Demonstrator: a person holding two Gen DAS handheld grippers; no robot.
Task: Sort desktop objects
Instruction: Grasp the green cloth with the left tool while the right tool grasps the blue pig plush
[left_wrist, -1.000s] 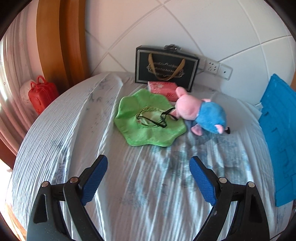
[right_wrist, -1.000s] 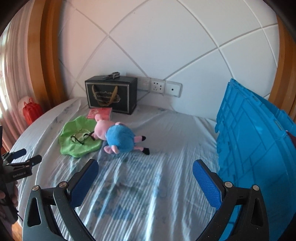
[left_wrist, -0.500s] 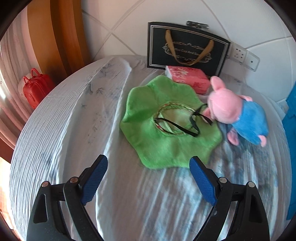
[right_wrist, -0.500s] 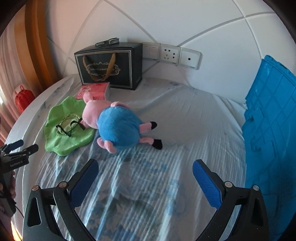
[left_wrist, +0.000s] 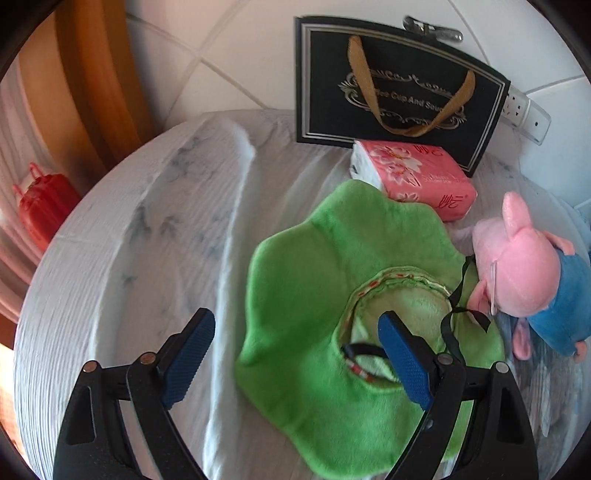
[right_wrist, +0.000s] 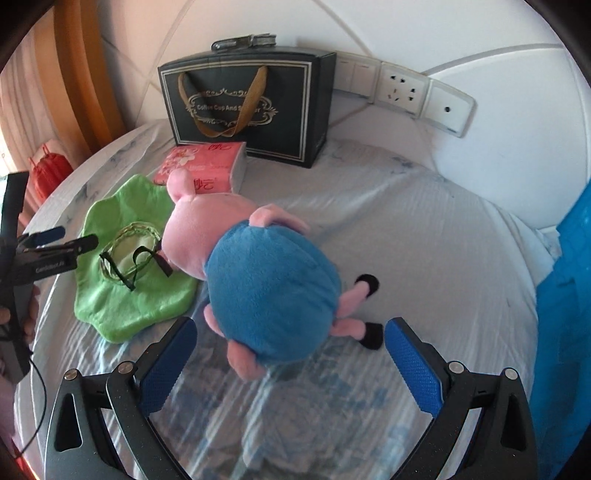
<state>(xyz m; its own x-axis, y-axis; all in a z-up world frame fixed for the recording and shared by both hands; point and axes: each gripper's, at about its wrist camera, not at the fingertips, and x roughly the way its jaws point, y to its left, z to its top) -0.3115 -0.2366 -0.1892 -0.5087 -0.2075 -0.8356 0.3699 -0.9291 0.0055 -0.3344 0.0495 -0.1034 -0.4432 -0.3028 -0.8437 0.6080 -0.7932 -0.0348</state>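
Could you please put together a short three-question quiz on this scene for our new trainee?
1. True or false: the right gripper is shut on the plush pig.
2. What lies directly in front of the black gift bag? A) a pink tissue pack B) a red bottle C) a blue crate
3. Fill in: the left gripper hovers open over the green ____.

Key:
1. False: its jaws stand wide apart, with the pig's blue body ahead of them and no pad pressing on it.
2. A: the pink tissue pack lies right before the bag, by the pig's ear.
3. Hat: a floppy green plush hat with a black strap.
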